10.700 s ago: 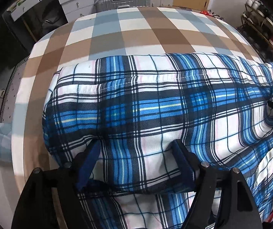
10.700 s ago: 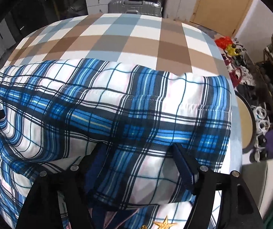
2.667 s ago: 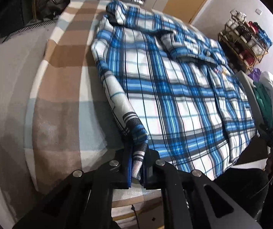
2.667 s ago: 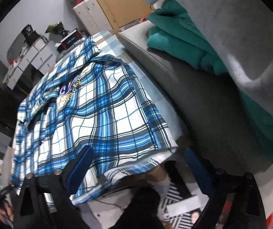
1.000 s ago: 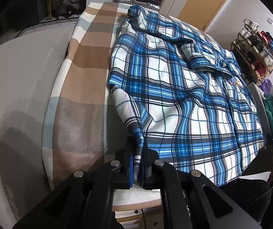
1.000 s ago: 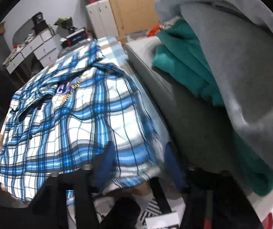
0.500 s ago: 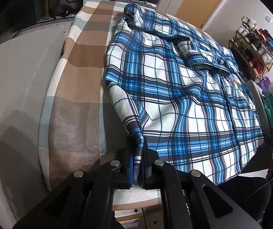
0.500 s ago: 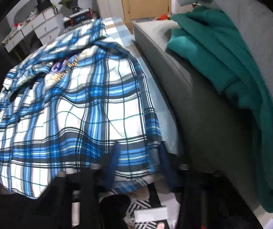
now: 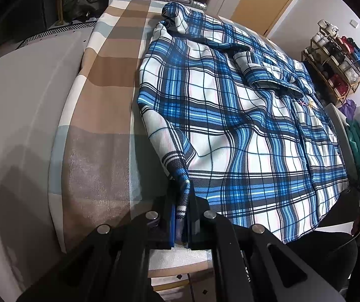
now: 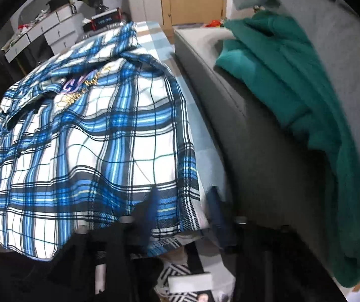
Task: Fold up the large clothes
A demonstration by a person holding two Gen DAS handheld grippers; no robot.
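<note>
A blue, white and black plaid shirt lies spread front up on the checked bed cover. My left gripper is shut on the shirt's near left hem corner, and the cloth rises in a ridge from its jaws. In the right wrist view the shirt hangs over the bed's near edge. My right gripper straddles the near right hem corner. Its jaws are opening, with the cloth between the blue fingers and the pads apart from it.
A grey sofa runs close along the bed's right side with a green garment and a grey one piled on it. White drawers and a suitcase stand beyond the bed. A shoe rack is at the far right.
The right gripper's fingers closed in on the shirt's right hem corner half a second ago and now stand wider apart again. The left gripper keeps its grip and has not moved.
</note>
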